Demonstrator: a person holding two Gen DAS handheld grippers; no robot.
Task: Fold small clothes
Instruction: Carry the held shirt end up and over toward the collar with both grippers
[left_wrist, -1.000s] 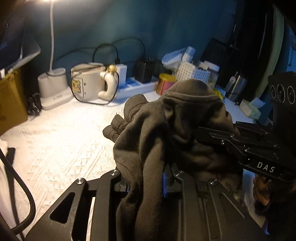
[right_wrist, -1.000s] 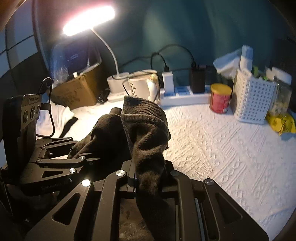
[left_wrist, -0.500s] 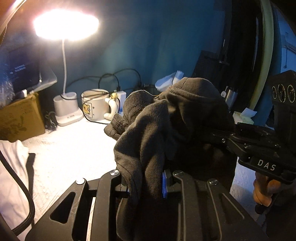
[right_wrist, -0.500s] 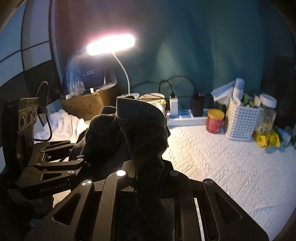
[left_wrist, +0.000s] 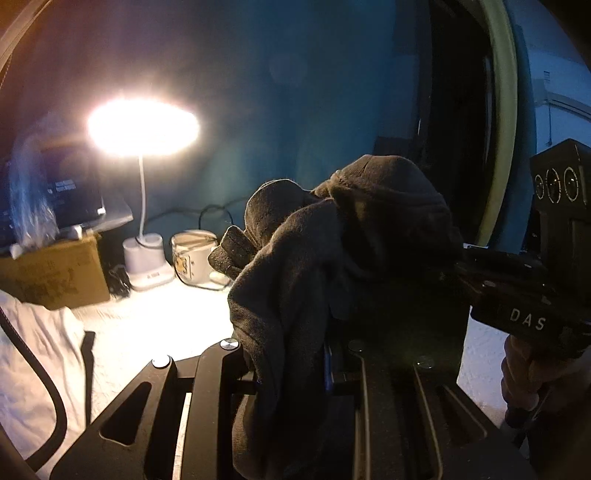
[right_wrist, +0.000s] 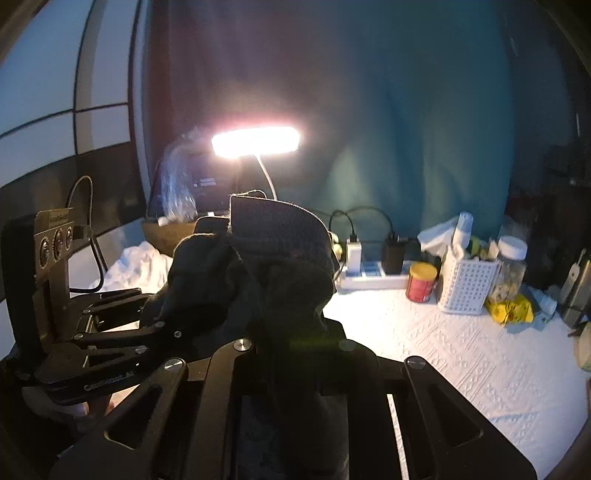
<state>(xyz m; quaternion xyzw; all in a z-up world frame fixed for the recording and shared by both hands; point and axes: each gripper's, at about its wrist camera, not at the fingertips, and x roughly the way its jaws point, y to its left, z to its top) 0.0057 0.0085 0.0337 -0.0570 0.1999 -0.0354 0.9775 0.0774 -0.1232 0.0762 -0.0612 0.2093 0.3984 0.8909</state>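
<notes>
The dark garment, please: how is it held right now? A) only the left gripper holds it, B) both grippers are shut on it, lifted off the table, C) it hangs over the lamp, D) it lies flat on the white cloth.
B: the dark garment is bunched between the left gripper and the right gripper, each pinching cloth, above the white table cover.

A dark brown knit garment — bunched, its ribbed cuff uppermost — hangs lifted above the white tabletop.
</notes>
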